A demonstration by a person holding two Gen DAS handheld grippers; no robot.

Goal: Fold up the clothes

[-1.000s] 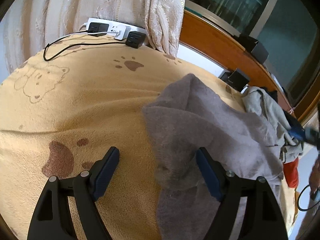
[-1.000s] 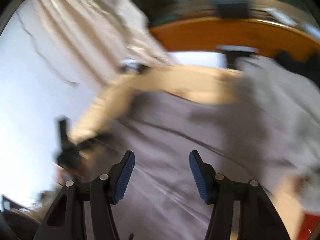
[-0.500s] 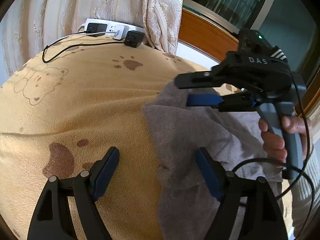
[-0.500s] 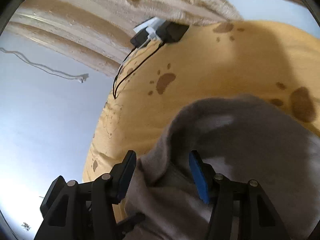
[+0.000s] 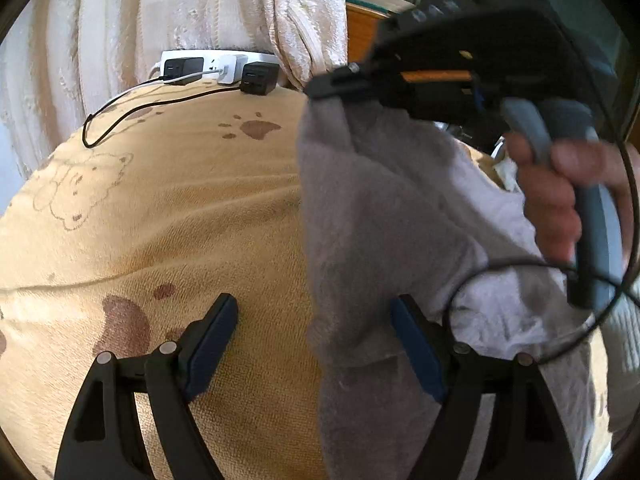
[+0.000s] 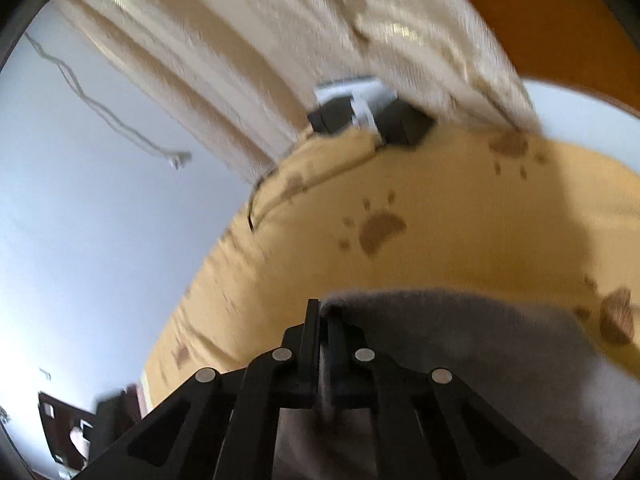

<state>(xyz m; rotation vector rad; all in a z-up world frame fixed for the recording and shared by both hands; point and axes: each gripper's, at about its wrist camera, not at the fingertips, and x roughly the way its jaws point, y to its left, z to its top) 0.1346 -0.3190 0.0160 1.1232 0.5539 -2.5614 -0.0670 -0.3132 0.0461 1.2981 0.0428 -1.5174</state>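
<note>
A grey fleece garment lies on the tan paw-print blanket, and its far corner is lifted. My right gripper is shut on that corner of the garment and holds it up; in the left wrist view the right gripper pinches the cloth at top centre. My left gripper is open and low over the blanket. Its right finger sits under the garment's near edge and its left finger is over bare blanket.
A white power strip with black chargers and a black cable lies at the blanket's far edge, below cream curtains. A wooden ledge runs behind on the right. A light wall is to the left.
My right gripper has closed on the garment's far corner and lifted it up and toward the left. My left gripper has stayed open and still.
</note>
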